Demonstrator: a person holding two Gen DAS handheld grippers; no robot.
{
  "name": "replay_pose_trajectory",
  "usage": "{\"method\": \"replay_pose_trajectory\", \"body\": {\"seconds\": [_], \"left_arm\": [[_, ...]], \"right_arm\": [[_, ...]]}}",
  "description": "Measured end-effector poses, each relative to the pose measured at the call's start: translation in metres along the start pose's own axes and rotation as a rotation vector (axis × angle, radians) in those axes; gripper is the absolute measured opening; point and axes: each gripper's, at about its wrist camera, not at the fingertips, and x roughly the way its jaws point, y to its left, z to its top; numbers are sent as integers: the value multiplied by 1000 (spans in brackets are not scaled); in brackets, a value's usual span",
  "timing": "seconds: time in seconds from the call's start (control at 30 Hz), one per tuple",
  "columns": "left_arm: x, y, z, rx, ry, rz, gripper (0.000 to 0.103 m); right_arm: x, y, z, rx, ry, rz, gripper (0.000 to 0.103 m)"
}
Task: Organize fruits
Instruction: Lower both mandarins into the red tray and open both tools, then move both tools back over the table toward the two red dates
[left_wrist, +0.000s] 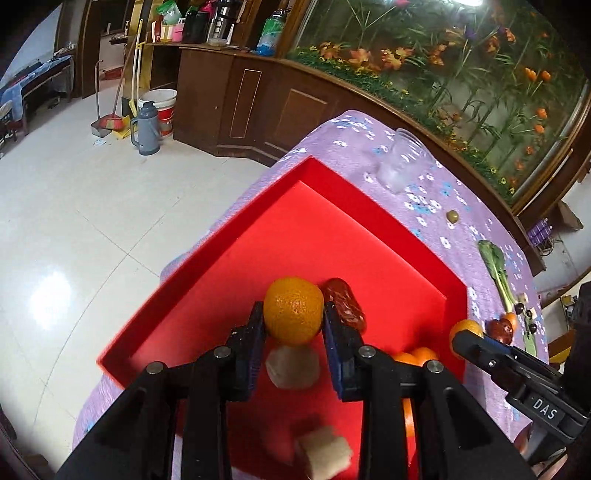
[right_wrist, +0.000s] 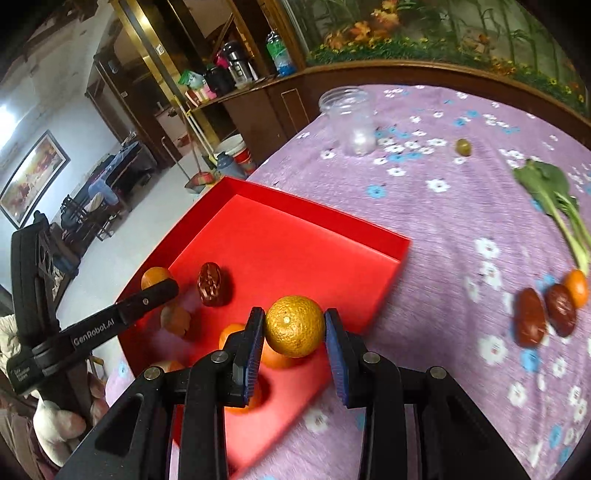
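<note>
In our left gripper (left_wrist: 293, 314) we grasp an orange (left_wrist: 293, 311) between the blue pads (left_wrist: 334, 332), held above the red tray (left_wrist: 207, 258); in our right gripper (right_wrist: 294, 325) we grasp a second orange (right_wrist: 294, 325) above the tray's near right corner. Nearest to us in the left view a pale cube (left_wrist: 325, 452) lies on the tray floor, with a pale rounded piece (left_wrist: 293, 367) just beyond it under the held orange. Further in, a red date (right_wrist: 211, 283) rests on the tray, and loose oranges (right_wrist: 275, 354) lie near our right gripper. On the purple cloth (right_wrist: 443, 221) to the right lie two dates (right_wrist: 546, 314), a small orange (right_wrist: 577, 287) and a leafy green (right_wrist: 554, 199). Farthest are an olive (right_wrist: 463, 147) and a clear jar (right_wrist: 351, 118).
</note>
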Motion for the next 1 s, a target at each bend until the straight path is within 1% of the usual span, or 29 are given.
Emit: {"method": "replay_pose_trajectory", "body": {"seconds": [0.2,0.37,0.47,0.53,0.67,0.73,0.8,0.9,0.97,1.0], "left_arm": [[11,5,6,-2,15,3,29],[16,6,8,-18,20,7,29],[12,6,9,-31,2,-5,37],[7,6,10,-33,-15,-9,45],[-6,5,12,-55,-46,-35,54],[-12,5,11,-68,-57,-42,59],[-20,6,9,-85,-69,-58,61],[-29,4,6,-101,-82,-66,65],[-36,2,2,-108,-93,-69,71],[-39,1,0,-112,-95,-65,75]], "right_arm": [[27,3,6,2,34,2,36],[38,2,9,3,48,3,36],[41,3,10,1,50,4,37],[43,4,10,-5,49,0,38],[45,5,10,0,51,10,38],[42,5,9,0,42,8,43],[37,5,10,4,32,14,47],[28,2,10,9,16,19,48],[20,-2,7,21,6,22,48],[16,-4,6,29,1,24,48]]}}
